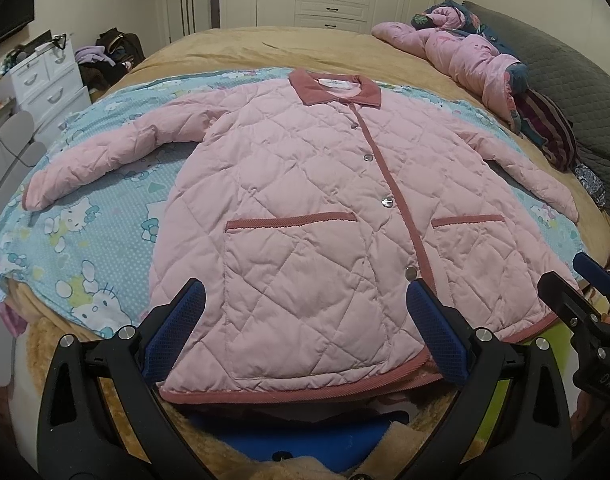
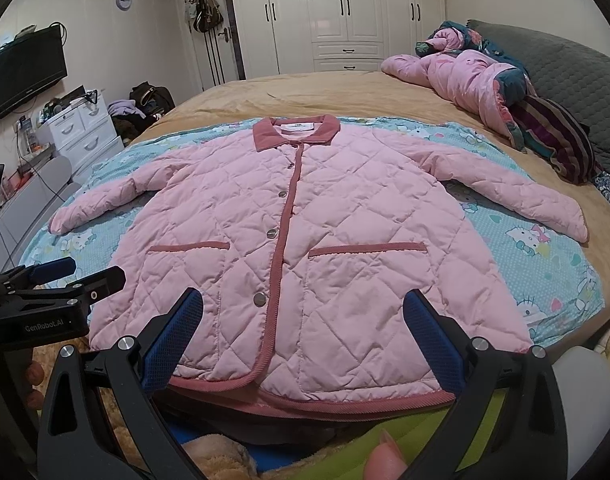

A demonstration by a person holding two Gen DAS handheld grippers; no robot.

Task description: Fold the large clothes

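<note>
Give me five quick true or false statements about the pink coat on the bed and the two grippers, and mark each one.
1. The pink coat lies spread flat, front up. True.
2. Both sleeves are folded across the chest. False: they stretch outward.
3. The left gripper is open. True.
4. The right gripper clamps the hem. False: it is open, gripping nothing.
5. The coat lies on a plain white sheet. False: a blue cartoon-print blanket.
</note>
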